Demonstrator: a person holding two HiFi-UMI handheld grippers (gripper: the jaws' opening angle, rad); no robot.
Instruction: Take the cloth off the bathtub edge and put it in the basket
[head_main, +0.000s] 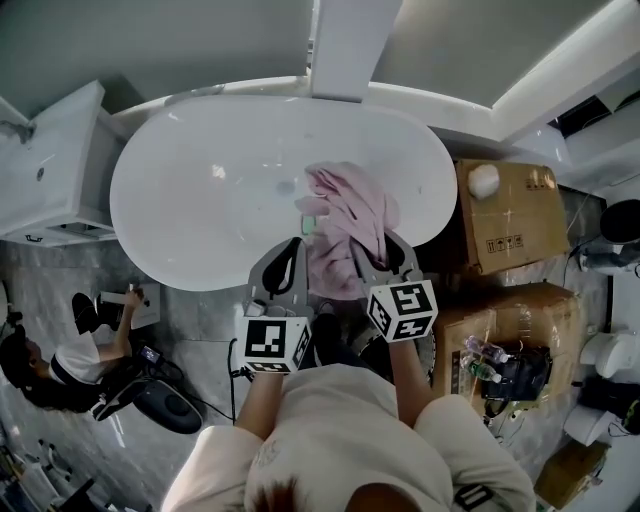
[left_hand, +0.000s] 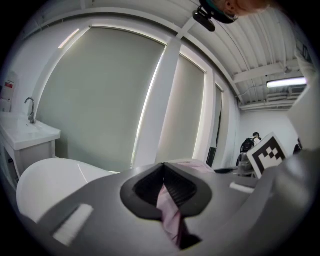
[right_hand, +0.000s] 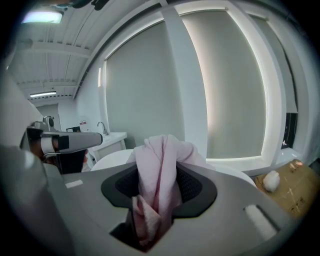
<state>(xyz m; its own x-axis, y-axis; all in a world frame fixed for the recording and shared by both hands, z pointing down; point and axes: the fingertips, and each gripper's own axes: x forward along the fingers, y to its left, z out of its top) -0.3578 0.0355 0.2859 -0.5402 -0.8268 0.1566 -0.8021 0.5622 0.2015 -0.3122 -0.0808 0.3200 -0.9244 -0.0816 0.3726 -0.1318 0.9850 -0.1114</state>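
Over the bathtub (head_main: 170, 200), 12 o'clock | our left hand-held gripper (head_main: 297, 243) and right hand-held gripper (head_main: 384, 238) both pinch the cloth (head_main: 345, 210) | left's thin fold may slip

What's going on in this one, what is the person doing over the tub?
A person holds a gripper in each hand, and both are clamped on a pink cloth. The left gripper pinches a thin fold of it and the right gripper grips a thicker bunch. The cloth is held bunched between them over the near rim of the white bathtub; whether any of it touches the rim is unclear. No basket is in view.
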